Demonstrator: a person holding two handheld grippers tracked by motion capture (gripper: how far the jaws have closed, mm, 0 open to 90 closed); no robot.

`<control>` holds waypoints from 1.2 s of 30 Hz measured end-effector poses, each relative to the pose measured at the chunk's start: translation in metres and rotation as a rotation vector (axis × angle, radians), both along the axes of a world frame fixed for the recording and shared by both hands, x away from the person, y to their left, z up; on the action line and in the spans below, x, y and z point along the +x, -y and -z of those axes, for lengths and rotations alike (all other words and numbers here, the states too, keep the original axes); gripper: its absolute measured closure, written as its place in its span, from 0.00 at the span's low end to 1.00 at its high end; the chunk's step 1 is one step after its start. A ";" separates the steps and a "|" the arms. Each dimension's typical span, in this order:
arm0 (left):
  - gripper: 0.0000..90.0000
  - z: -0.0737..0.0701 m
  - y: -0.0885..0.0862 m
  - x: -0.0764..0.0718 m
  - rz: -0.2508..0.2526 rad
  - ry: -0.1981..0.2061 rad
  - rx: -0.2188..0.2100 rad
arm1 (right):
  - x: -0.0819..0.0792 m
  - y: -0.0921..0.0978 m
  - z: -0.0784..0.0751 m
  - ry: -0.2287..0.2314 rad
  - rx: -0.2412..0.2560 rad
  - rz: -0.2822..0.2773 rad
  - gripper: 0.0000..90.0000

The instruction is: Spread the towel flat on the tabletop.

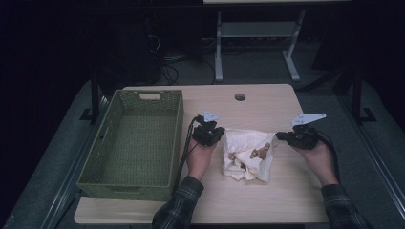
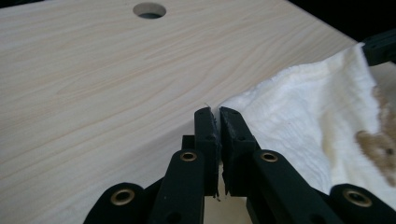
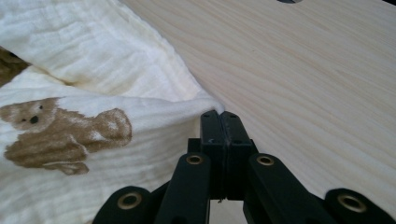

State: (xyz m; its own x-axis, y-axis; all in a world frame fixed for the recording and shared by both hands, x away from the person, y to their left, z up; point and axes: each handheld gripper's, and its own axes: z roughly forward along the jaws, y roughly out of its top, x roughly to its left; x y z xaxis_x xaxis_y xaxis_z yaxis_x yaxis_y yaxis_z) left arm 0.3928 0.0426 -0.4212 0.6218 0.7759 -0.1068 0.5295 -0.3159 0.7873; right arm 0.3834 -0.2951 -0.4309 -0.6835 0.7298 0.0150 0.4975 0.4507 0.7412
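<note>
The green basket [image 1: 131,143], seen from the high view, sits well to the left of the left gripper [image 1: 216,134]. Between the grippers lies the cream cloth [image 1: 248,153]. Each gripper view shows jaws pinched on a cloth corner; the right gripper [image 1: 281,136] points inward, palms cradling both from below.

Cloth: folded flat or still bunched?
Bunched. The cream cloth lies crumpled in loose layers on the table, pinched at one edge by the left gripper and at the other by the right gripper.
</note>
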 end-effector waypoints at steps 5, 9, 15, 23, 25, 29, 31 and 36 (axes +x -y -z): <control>0.95 0.014 0.001 0.017 -0.029 -0.024 0.050 | 0.014 -0.003 0.009 -0.010 -0.011 0.013 0.99; 0.85 0.023 0.000 0.024 -0.036 -0.061 0.068 | 0.020 -0.005 0.016 -0.022 -0.017 0.022 0.90; 0.70 0.015 0.001 0.015 -0.001 -0.053 0.064 | 0.015 -0.002 0.011 -0.014 0.010 0.014 0.83; 0.66 0.005 0.001 -0.010 0.095 -0.067 0.032 | -0.005 -0.005 0.004 -0.032 0.035 -0.029 0.85; 0.66 0.004 0.000 -0.019 0.124 -0.068 0.044 | -0.010 -0.006 0.004 -0.031 0.039 -0.045 0.85; 0.65 0.007 -0.002 -0.039 0.190 -0.070 0.027 | -0.026 -0.011 0.003 -0.054 0.067 -0.081 0.85; 0.66 0.008 -0.001 -0.047 0.214 -0.072 0.033 | -0.032 -0.013 0.002 -0.057 0.078 -0.098 0.85; 0.66 0.008 0.002 -0.065 0.279 -0.053 0.023 | -0.049 -0.019 0.001 -0.074 0.117 -0.139 0.85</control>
